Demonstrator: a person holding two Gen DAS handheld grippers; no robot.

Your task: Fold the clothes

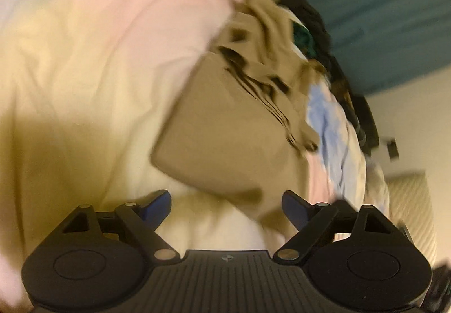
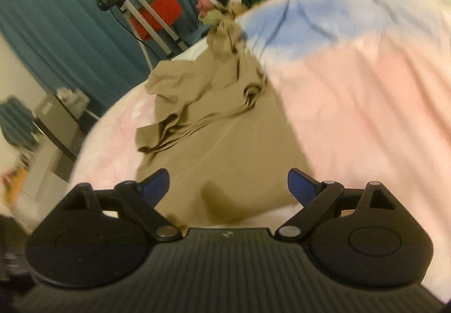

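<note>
Teal curtain (image 2: 56, 17) behind a bed in pastel sheet (image 2: 366, 87). Tan garment (image 2: 225, 144) spread on it, far end bunched near clothes pile (image 1: 310, 28). Left gripper (image 1: 227, 204) and right gripper (image 2: 228, 186) spread wide, grasping nothing.

You have two tongs, left (image 1: 227, 204) and right (image 2: 228, 184), one tan garment (image 2: 225, 127), one pastel bedsheet (image 2: 366, 93), one clothes heap (image 1: 304, 28).
</note>
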